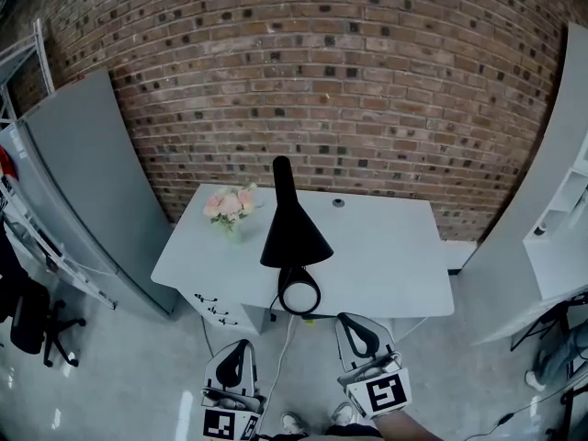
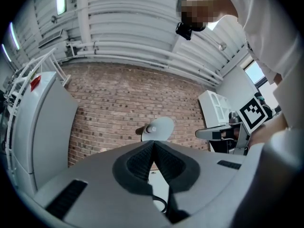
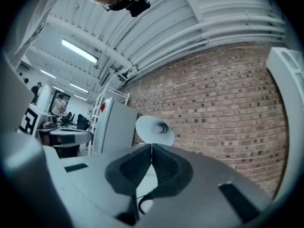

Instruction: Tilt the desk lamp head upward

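A black desk lamp point(image 1: 294, 235) stands on the white desk point(image 1: 395, 265), its cone-shaped head pointing down over a round base point(image 1: 299, 294) at the desk's front edge. From below, both gripper views show the head's pale inside point(image 2: 159, 128) point(image 3: 154, 130). My left gripper point(image 1: 236, 355) point(image 2: 153, 148) hangs in front of the desk, below and left of the lamp, jaws shut on nothing. My right gripper point(image 1: 360, 335) point(image 3: 151, 151) is just below and right of the base, also shut and empty. Neither touches the lamp.
A small pink flower bunch point(image 1: 231, 206) sits at the desk's back left, a small dark object point(image 1: 338, 203) at the back. A grey cabinet point(image 1: 83, 182) stands left, white shelving point(image 1: 551, 237) right, a brick wall point(image 1: 367, 81) behind. The lamp cable point(image 1: 287, 338) hangs off the front.
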`<state>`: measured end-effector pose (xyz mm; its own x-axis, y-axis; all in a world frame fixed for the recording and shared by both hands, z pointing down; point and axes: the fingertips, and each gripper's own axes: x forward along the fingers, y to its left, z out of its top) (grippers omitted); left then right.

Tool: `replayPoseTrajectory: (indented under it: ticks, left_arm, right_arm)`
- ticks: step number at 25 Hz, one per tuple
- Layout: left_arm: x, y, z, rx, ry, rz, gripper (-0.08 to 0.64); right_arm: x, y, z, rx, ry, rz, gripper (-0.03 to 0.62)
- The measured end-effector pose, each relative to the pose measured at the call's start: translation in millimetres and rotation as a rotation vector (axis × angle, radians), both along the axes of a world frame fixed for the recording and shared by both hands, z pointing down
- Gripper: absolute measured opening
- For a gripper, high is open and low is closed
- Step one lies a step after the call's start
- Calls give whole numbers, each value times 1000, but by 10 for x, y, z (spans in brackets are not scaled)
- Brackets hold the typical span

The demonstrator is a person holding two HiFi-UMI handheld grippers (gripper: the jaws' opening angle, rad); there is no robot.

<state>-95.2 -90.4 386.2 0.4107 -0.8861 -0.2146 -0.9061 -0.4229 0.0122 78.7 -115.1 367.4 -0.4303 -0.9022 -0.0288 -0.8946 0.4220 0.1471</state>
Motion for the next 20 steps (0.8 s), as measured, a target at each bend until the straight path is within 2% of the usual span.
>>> replayPoseTrajectory:
  ticks: [6,13,20]
  left_arm:
    - [-24,13,-37,-9,-13,-34,8]
    - [53,28,1,-13,-28,-14,8]
    - [157,50,16,-23,-53,23,8]
  right_arm:
    - [123,-75,-8,7,-15,10,18]
    - [-13,-39,16,-1,4,-30,18]
    - [-91,-3,-3,15,-17,-42,18]
